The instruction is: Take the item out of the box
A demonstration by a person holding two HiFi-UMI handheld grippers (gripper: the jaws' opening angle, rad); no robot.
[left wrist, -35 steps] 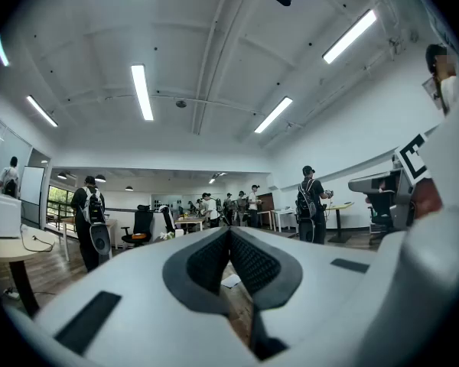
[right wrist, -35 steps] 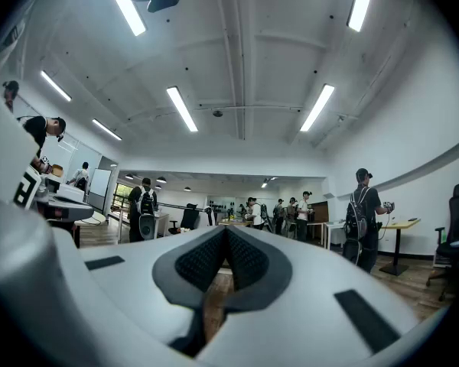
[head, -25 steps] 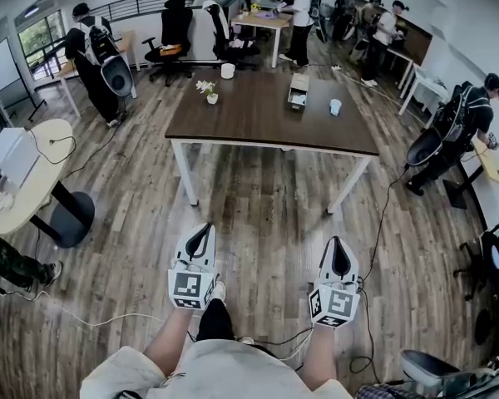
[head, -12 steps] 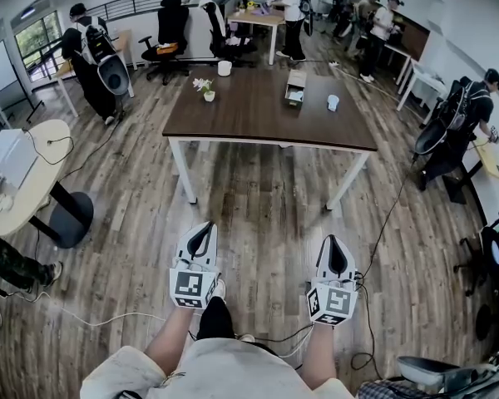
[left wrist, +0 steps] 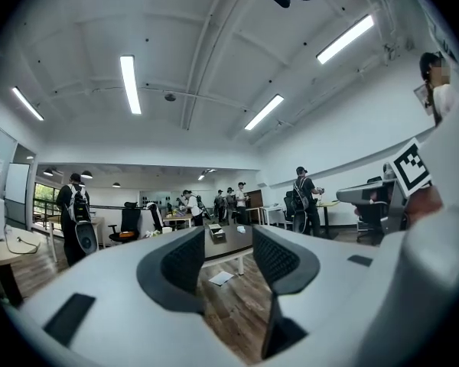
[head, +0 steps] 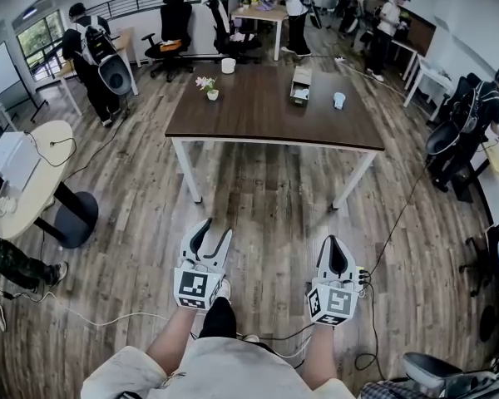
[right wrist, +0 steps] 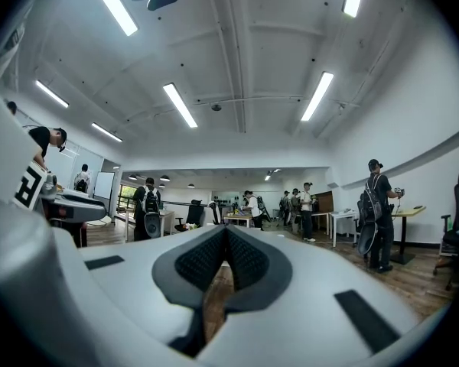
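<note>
Two grippers hang over the floor (head: pixel 266 214), well apart from the table (head: pixel 258 115). Your left gripper (head: pixel 209 233) has just been opening, nothing between its jaws; your right gripper (head: pixel 337 243) is closed tight and empty. The box (head: pixel 300 83) sits on that table. Only gripper views show ceiling lights (left wrist: pixel 130 84).

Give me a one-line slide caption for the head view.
Person stands back from the brown table bearing the box; left gripper jaws just opening, nothing between them; right gripper shut.
</note>
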